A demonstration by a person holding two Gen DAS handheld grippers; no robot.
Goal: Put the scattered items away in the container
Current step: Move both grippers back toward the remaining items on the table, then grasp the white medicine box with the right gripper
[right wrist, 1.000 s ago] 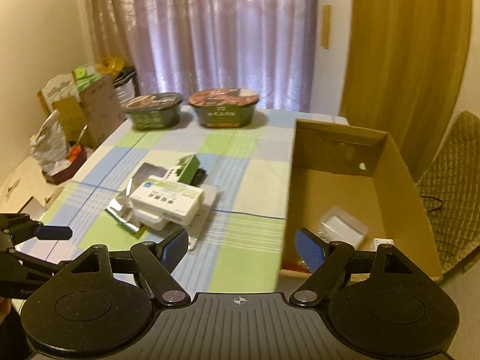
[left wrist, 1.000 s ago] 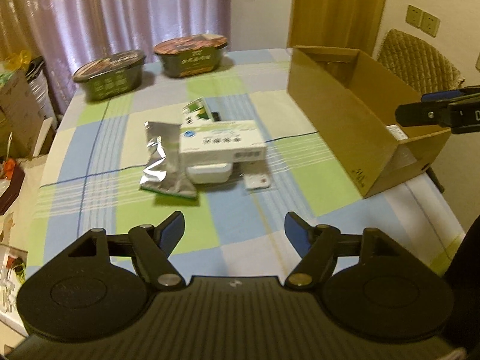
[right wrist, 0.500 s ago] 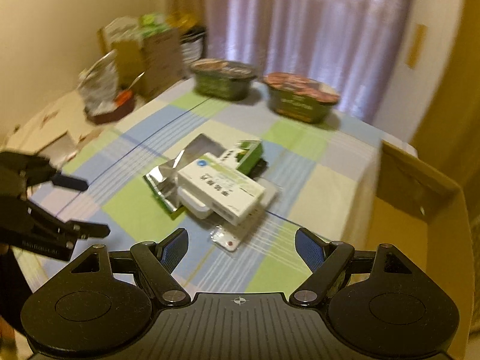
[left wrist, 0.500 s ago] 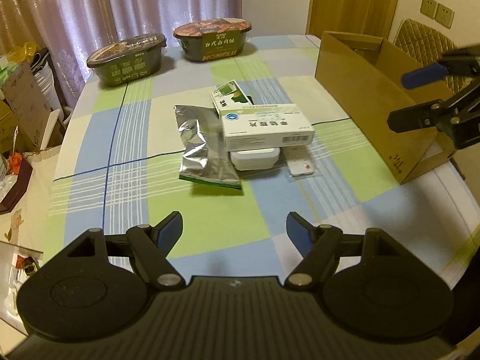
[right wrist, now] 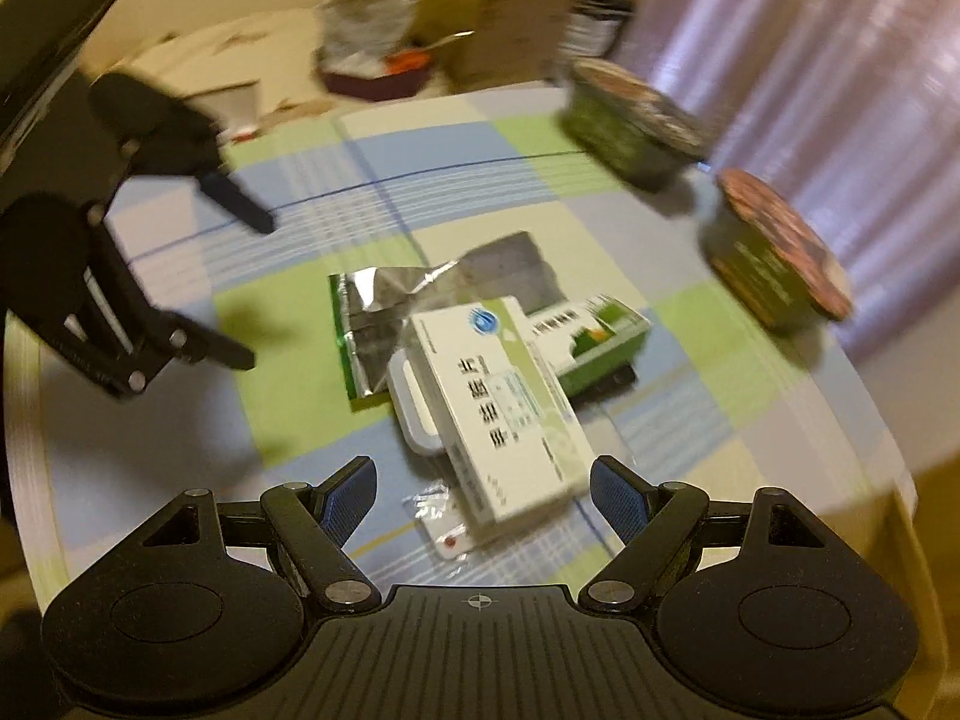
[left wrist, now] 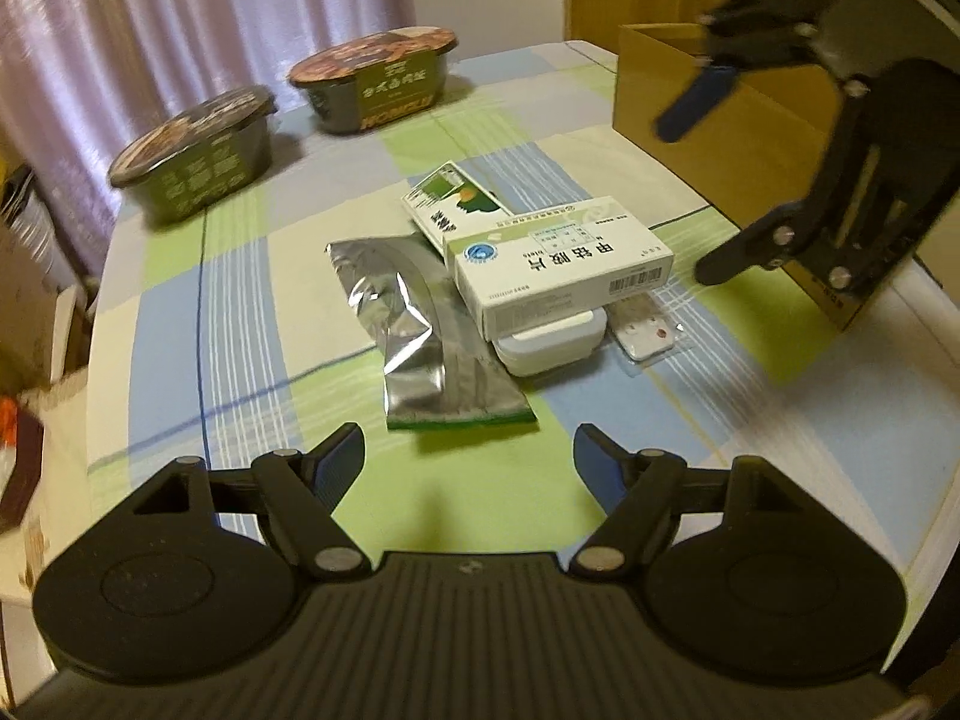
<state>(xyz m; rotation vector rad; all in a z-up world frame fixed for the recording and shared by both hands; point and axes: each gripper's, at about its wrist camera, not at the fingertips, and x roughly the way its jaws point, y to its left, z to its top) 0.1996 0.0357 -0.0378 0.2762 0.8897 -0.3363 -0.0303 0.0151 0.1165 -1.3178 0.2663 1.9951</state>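
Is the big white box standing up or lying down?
Lying down. The white box rests flat, broad printed face up, on the small white case.

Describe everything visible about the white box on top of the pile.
The white box is a flat cardboard carton with dark printed characters, a round blue logo, pale green patterning and a barcode on its side. It lies closed, flat and skewed atop a white case, its far end by the green box. Neither gripper touches it.

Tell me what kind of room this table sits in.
Probably a home dining room: a checked tablecloth, two instant noodle bowls by curtains, and household clutter on the floor.
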